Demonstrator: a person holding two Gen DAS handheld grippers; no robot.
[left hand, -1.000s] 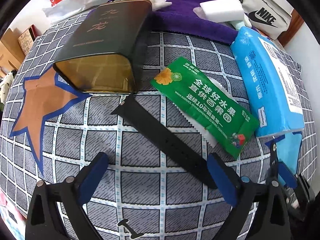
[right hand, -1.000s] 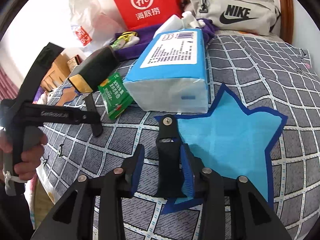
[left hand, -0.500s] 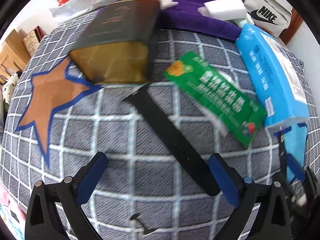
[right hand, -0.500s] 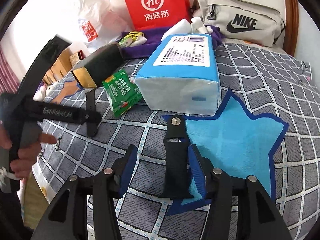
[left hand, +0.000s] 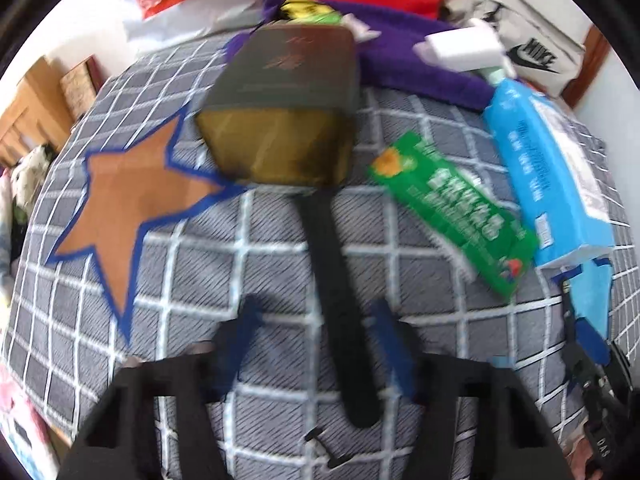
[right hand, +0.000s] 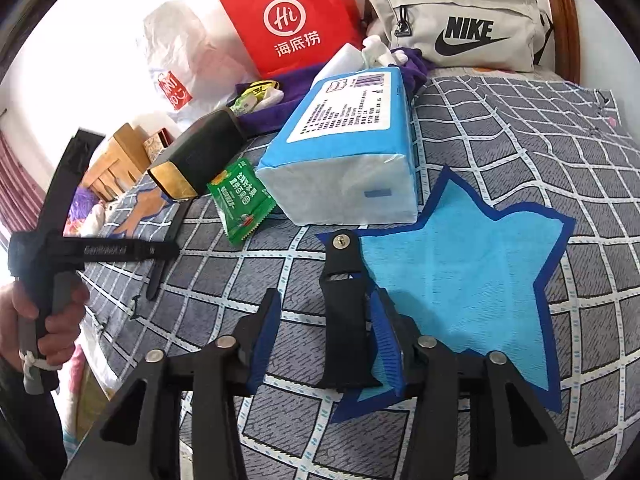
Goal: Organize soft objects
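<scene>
A long black watch strap (left hand: 340,288) lies on the checked bedspread and runs between the fingers of my left gripper (left hand: 320,344), which is open around its near end; the view is blurred. It also shows in the right wrist view (right hand: 168,248). A shorter black strap piece with a metal stud (right hand: 344,312) lies at the edge of the blue star patch (right hand: 460,280), between the fingers of my right gripper (right hand: 324,344), which is open with the strap close to its right finger. An orange star patch (left hand: 136,200) lies to the left.
A dark tin box (left hand: 284,100), a green snack packet (left hand: 452,212) and a blue tissue pack (left hand: 552,168) lie ahead. A purple towel (left hand: 420,68), red paper bag (right hand: 292,16) and Nike pouch (right hand: 460,28) sit at the back.
My left gripper has moved right and forward over the long strap and its fingers have narrowed around it. My right gripper has backed off slightly from the short strap piece.
</scene>
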